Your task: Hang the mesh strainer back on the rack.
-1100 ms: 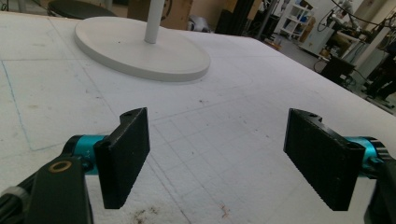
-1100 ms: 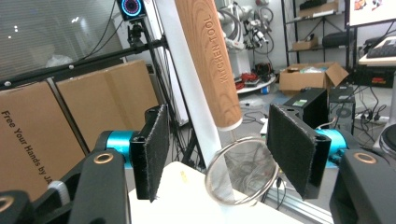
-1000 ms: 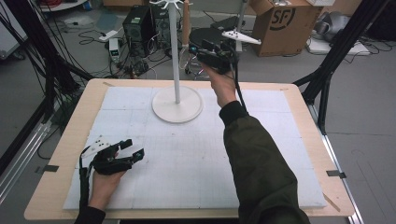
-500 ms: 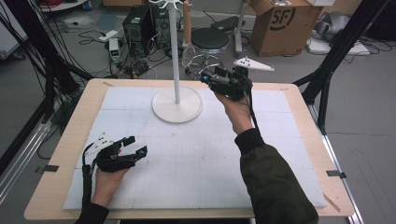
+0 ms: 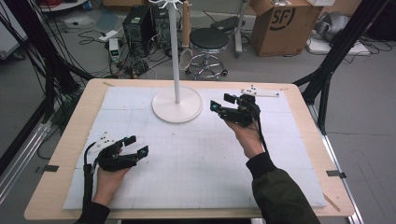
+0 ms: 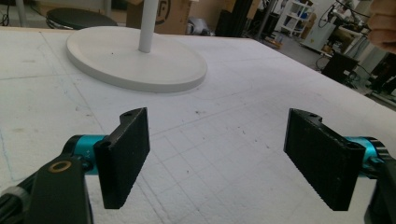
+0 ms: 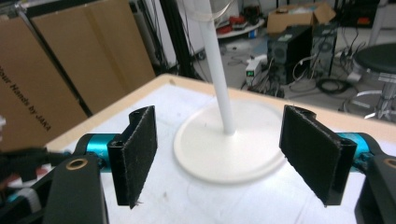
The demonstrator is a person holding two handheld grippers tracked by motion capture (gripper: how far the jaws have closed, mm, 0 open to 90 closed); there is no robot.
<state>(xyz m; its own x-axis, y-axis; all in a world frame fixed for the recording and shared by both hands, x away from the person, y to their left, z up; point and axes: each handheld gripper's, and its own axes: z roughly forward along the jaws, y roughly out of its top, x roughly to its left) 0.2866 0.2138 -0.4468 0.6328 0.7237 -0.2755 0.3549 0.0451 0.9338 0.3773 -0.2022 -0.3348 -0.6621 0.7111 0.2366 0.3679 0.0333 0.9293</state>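
A white stand with a round base (image 5: 177, 106) and a thin pole (image 5: 174, 46) rises at the back middle of the white mat. My right gripper (image 5: 221, 102) hovers just right of the base and points at it. Its jaws have just been opening and stand wide apart with nothing between them. Its own view looks between them (image 7: 224, 151) at the base (image 7: 229, 149) and pole (image 7: 217, 70). My left gripper (image 5: 137, 144) lies low at the front left of the mat, open and empty. Its view (image 6: 224, 158) faces the base (image 6: 135, 58) across bare mat.
The white gridded mat (image 5: 196, 168) covers most of the wooden table (image 5: 70, 140). Behind the table stand a stool (image 5: 208, 42), a computer tower (image 5: 137, 23) with cables and a cardboard box (image 5: 280, 23). Black frame posts (image 5: 336, 56) flank the table.
My right hand came down from near the pole's upper part and moved rightward and nearer, to beside the base. Its jaws have opened wider. The left hand has stayed put.
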